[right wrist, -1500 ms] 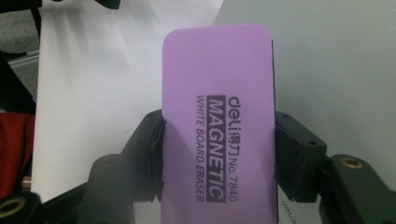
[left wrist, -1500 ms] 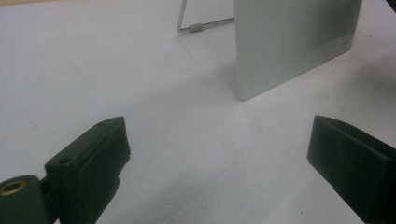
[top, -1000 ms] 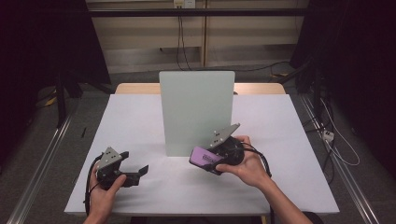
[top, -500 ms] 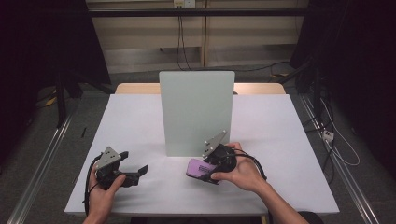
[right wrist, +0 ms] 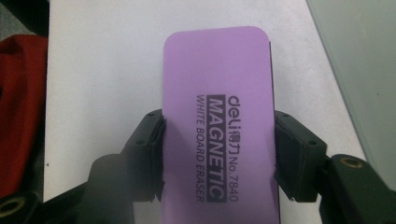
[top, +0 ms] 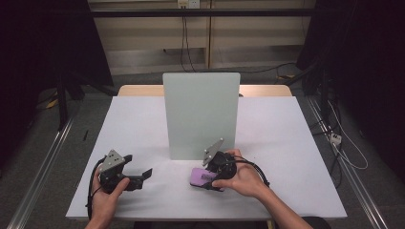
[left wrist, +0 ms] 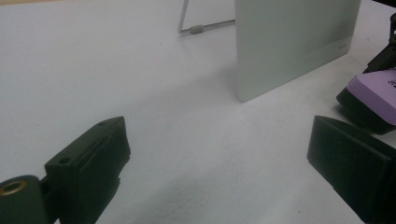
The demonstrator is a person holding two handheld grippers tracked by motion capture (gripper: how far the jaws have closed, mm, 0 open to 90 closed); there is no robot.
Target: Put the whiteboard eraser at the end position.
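Whiteboard: a small pale panel, stood upright at the middle of the white tabletop, propped from behind by a wire stand that is seen in the left gripper view.

Whiteboard eraser: purple-topped with a black underside, printed "deli MAGNETIC WHITE BOARD ERASER No.7840". It is located just in front of the whiteboard's lower edge, toward the board's right half, low over the tabletop. It is clamped at both long sides by the right tongs, which are closed on it and held in the person's right hand.

Left tongs: held in the left hand in front of and to the left of the whiteboard, near the tabletop's front edge. The jaws are spread wide apart, with nothing between them.
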